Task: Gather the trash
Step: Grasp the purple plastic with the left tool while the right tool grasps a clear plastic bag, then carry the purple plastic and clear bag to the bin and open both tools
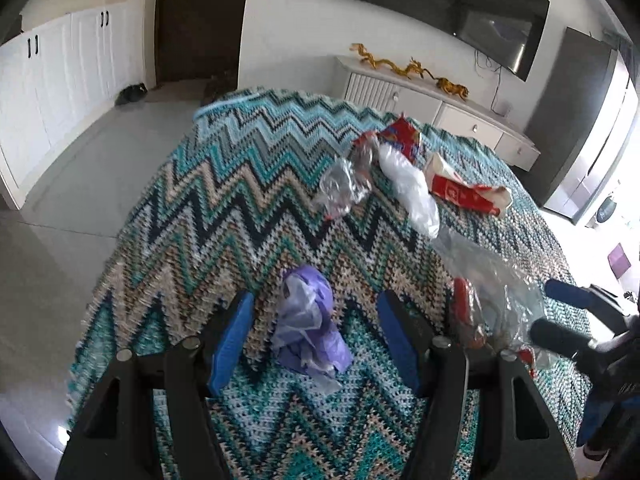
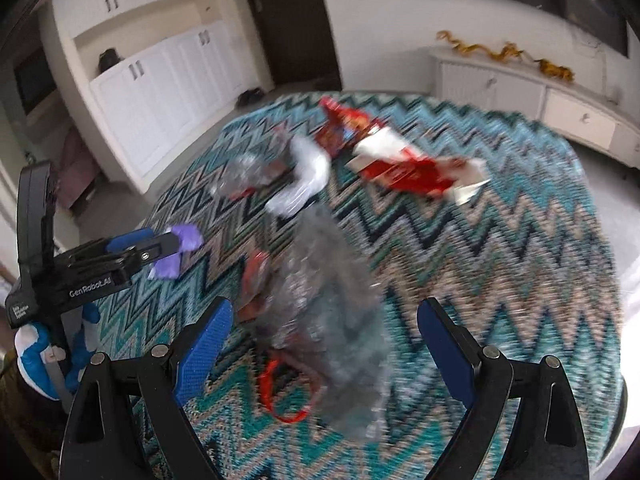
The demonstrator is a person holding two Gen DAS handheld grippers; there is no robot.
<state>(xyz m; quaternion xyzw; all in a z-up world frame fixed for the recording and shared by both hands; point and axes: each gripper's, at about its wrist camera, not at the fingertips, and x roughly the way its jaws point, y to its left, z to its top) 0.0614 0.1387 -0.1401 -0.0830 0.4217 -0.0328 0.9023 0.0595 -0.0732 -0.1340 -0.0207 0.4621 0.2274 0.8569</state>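
Note:
Trash lies on a zigzag knit cloth (image 1: 248,184) that covers a table. A crumpled purple plastic bag (image 1: 310,322) lies between the open fingers of my left gripper (image 1: 316,336). A clear plastic bag with red bits (image 2: 320,320) lies between the open fingers of my right gripper (image 2: 324,348); it also shows in the left wrist view (image 1: 492,300). Farther off lie a silver foil wrapper (image 1: 344,188), a white plastic bag (image 1: 412,192), a red and white carton (image 1: 464,192) and a red wrapper (image 1: 404,136). The right wrist view is blurred.
A white sideboard (image 1: 440,104) with gold dragon figures stands beyond the table under a wall television (image 1: 460,4). White cupboards (image 1: 60,76) and a dark door (image 1: 200,20) are at the left. Grey floor tiles surround the table.

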